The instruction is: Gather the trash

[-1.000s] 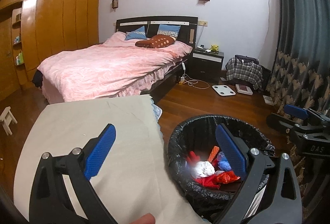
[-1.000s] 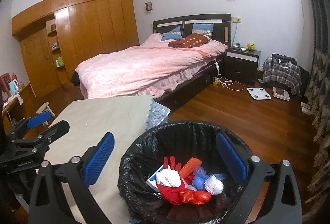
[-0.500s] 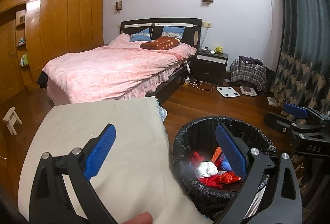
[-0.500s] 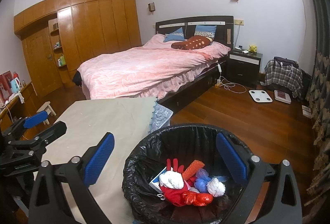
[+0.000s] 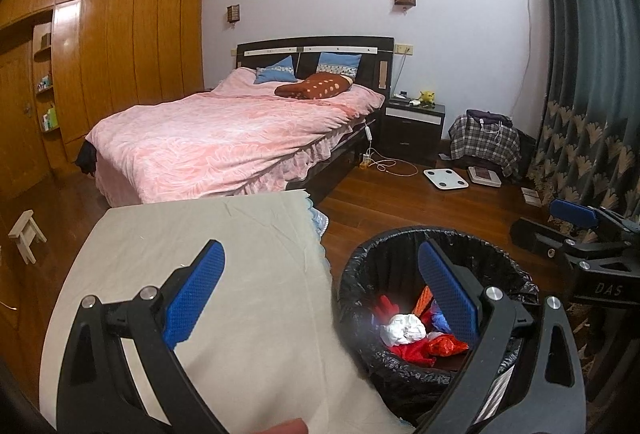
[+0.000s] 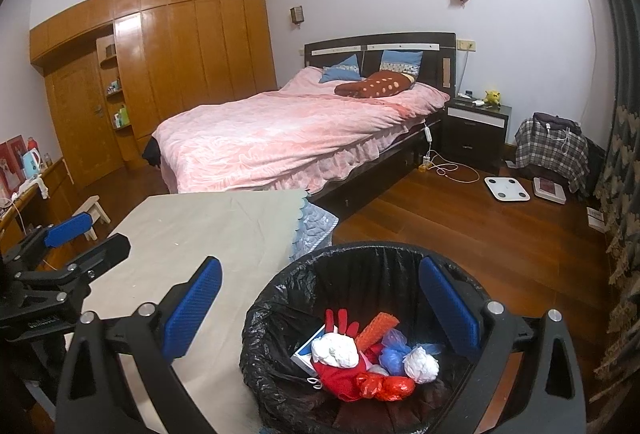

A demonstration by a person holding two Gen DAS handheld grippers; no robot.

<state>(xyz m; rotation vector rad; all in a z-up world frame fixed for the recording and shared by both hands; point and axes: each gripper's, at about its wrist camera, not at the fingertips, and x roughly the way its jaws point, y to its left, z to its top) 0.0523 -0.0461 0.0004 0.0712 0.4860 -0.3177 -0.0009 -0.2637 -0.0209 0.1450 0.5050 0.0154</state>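
Left tool (image 5: 320,290) spread wide, empty, over the bench (image 5: 240,234) edge; right tool (image 6: 320,298) wide, empty, above the bin (image 6: 304,286).

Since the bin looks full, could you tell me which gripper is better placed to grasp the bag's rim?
Probably the right gripper: open, it hangs directly above the bin bag. The left gripper, also open, straddles the table edge.

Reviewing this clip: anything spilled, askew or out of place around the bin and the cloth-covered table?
Nothing stands out. The black-lined trash bin stands upright with crumpled red, white and blue trash inside, none seen spilled beside it. The beige tablecloth lies flat. Both the left gripper and right gripper are open, holding nothing.
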